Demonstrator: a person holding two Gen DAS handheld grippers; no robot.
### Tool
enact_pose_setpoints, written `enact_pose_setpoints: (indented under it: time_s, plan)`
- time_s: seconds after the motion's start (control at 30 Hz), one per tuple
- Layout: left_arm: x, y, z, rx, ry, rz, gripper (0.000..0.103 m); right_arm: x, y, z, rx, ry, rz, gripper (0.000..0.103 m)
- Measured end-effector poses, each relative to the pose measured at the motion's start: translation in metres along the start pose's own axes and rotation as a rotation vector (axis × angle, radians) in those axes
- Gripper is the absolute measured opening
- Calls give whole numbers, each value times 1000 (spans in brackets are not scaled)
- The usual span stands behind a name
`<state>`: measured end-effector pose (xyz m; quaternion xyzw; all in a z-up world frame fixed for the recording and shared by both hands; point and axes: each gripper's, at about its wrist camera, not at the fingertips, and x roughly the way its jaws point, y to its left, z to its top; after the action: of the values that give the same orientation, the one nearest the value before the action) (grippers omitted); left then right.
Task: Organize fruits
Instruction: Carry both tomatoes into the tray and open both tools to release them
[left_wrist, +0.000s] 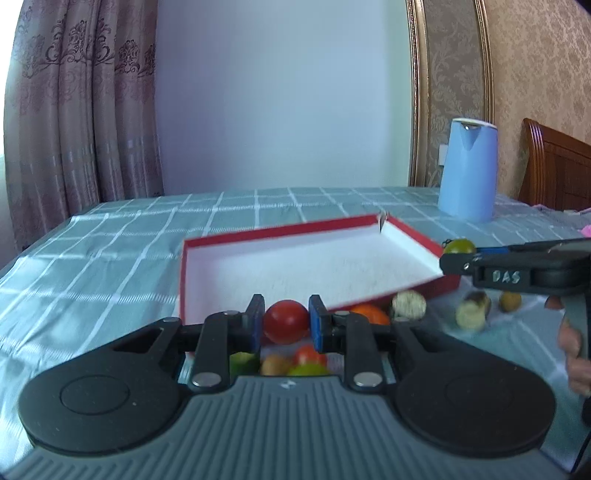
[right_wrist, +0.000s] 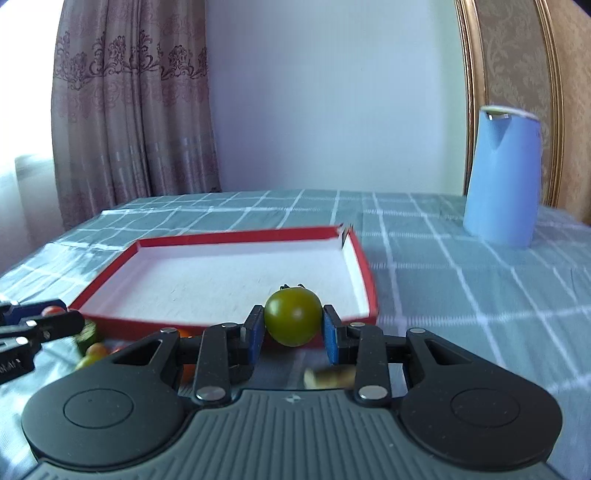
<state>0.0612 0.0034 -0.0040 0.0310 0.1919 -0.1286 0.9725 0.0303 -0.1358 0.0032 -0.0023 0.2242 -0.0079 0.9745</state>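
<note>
Table: a checked green cloth (right_wrist: 443, 258) covers it, and everything in play sits on it.
Jug: a blue jug (right_wrist: 502, 177) stands at the far right, well apart from the work.
Box: a shallow red box (right_wrist: 364, 266) with a white inside lies open in the middle and holds no fruit.
Left gripper (left_wrist: 286, 323): closed tight on a red tomato (left_wrist: 286, 320), held clear of the cloth just in front of the box's near wall.
Right gripper (right_wrist: 293, 325): closed on a green tomato (right_wrist: 293, 315), its pads pressing both sides, also near the box's front edge.
Loose fruit: an orange one (left_wrist: 371, 314), a small red one (left_wrist: 306, 354) and pale cut pieces (left_wrist: 408, 304) lie on the cloth beside and in front of the box.
Step in hand: judged as carrying, with both tomatoes picked and neither yet in the box.
Next move: each gripper likely needs to pass over the near wall, lower, then open gently so the round fruit does not roll.
</note>
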Motion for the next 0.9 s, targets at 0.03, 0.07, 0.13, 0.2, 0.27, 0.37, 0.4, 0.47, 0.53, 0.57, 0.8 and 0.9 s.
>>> enact_pose_setpoints:
  time_s: [0.03,0.07,0.13,0.2,0.27,0.37,0.4,0.47,0.53,0.57,0.8,0.9]
  plan:
    - [6,-1,5,-3,3,2,23,6,-1,3,-1,4,-4,32]
    - [13,-2,9,-5,8,4,23,12,0,6,-3,10,-6,32]
    - [27,-3,16,-14,24,9,23,25,0,10,-5,26,-13,32]
    - [43,-4,24,-13,37,22,23,37,-1,13,-10,41,-23,32]
    - [60,-4,29,-20,53,39,23,49,-1,16,-11,61,-26,32]
    - [87,-3,36,-34,92,71,23,67,1,21,-21,91,-35,32]
    - [96,-1,37,-41,108,84,23,72,3,22,-32,93,-46,32]
    - [113,4,39,-67,149,91,23,82,5,23,-48,110,-56,32]
    - [128,8,41,-85,177,112,23,94,6,24,-56,133,-61,32]
    - [133,11,41,-90,189,123,23,101,7,25,-61,144,-65,32]
    - [155,19,43,-95,225,172,23,129,7,28,-35,209,-59,32]
    - [164,21,41,-95,269,189,23,131,11,30,-51,218,-62,32]
